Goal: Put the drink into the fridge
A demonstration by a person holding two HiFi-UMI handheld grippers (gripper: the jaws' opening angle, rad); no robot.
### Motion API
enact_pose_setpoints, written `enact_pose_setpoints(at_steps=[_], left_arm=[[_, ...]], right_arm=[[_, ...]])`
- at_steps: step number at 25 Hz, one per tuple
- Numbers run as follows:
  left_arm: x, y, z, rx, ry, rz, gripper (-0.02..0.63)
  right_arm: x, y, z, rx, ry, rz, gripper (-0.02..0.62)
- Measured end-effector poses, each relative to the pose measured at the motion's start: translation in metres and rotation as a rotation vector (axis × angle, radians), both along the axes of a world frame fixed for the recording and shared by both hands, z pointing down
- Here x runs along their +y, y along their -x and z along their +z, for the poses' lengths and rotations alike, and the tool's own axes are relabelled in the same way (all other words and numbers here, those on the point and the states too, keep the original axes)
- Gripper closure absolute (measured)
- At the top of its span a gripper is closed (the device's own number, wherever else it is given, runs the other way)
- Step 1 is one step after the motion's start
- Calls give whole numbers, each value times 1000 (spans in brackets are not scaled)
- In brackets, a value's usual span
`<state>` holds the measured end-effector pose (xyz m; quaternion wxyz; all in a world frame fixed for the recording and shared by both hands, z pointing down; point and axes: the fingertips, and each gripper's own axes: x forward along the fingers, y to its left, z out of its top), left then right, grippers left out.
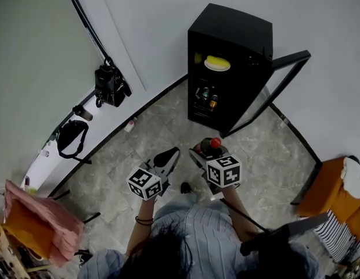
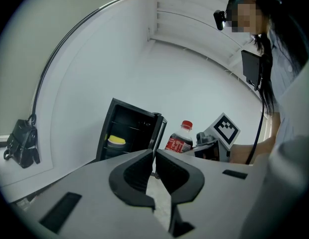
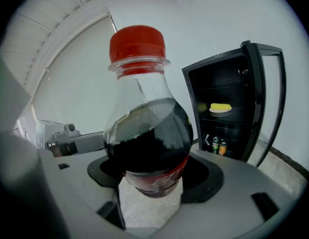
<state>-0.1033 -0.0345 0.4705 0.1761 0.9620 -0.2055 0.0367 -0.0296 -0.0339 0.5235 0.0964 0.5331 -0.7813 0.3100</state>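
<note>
- Plainly, the right gripper (image 1: 206, 151) is clamped on the cola bottle (image 3: 147, 133); the jaws are pressed against the bottle's lower body, at its red label, and its red cap is seen upright above them.
- The left gripper (image 2: 154, 159) is held just left of the right one. Its jaws are brought all but together, and nothing is held between them.
- The bottle (image 2: 180, 139) is seen from the left gripper slightly ahead and to the right, clear of its jaws.
- The black fridge (image 1: 229, 34) is found well ahead of both grippers, standing on the tiled floor (image 1: 139, 150), with its door (image 1: 290, 57) swung wide to the right.
- Ahead and to the right of the held bottle, a yellow item on a plate (image 3: 220, 107) is seen on an upper shelf, and small cans (image 3: 218, 146) are lined up on a lower one.
</note>
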Motion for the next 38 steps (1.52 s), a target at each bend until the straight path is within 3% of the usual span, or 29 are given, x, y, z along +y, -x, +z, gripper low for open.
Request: enact_pose_setpoints(at_steps=[6, 24, 38], left_arm=[[-9, 20, 10, 11, 26, -9, 597], [-20, 6, 24, 36, 70, 42, 597], [-80, -6, 32, 6, 88, -65, 597]], right_arm=[[-4, 18, 9, 11, 23, -3, 295], [-15, 4, 19, 34, 58, 30, 295], [-89, -17, 34, 20, 79, -64, 295]])
